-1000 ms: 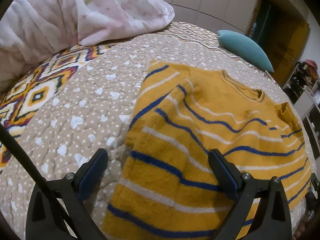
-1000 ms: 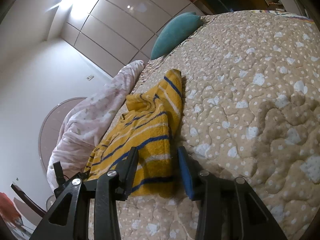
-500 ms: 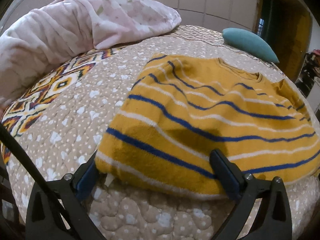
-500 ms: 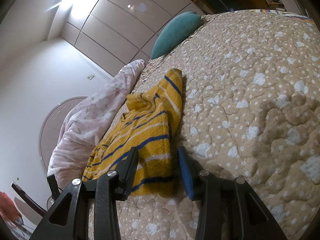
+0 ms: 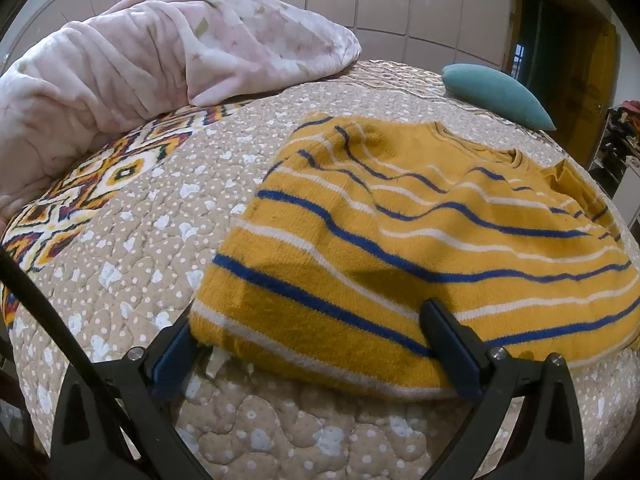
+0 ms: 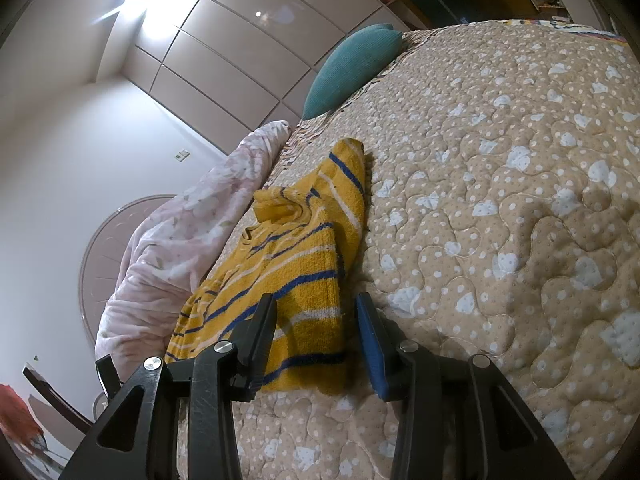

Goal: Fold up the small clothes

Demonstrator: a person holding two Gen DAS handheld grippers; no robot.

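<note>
A small yellow sweater (image 5: 420,240) with blue and white stripes lies on the quilted bed cover, its sleeves folded in over the body. My left gripper (image 5: 316,344) is open, its jaws straddling the sweater's near hem corner, low at the cover. In the right wrist view the sweater (image 6: 296,256) lies lengthwise away from me. My right gripper (image 6: 316,340) is open, its jaws either side of the sweater's other near corner, close to the cover.
A pink fleece blanket (image 5: 160,64) is heaped at the back left of the bed. A teal pillow (image 5: 496,94) lies at the far edge. The beige dotted bed cover (image 6: 520,200) spreads to the right. Wardrobe doors (image 6: 240,48) stand behind.
My left gripper has pulled back and dropped from above the sweater's middle to its near hem. The folded sweater has been smoothed flat. My right gripper has barely moved.
</note>
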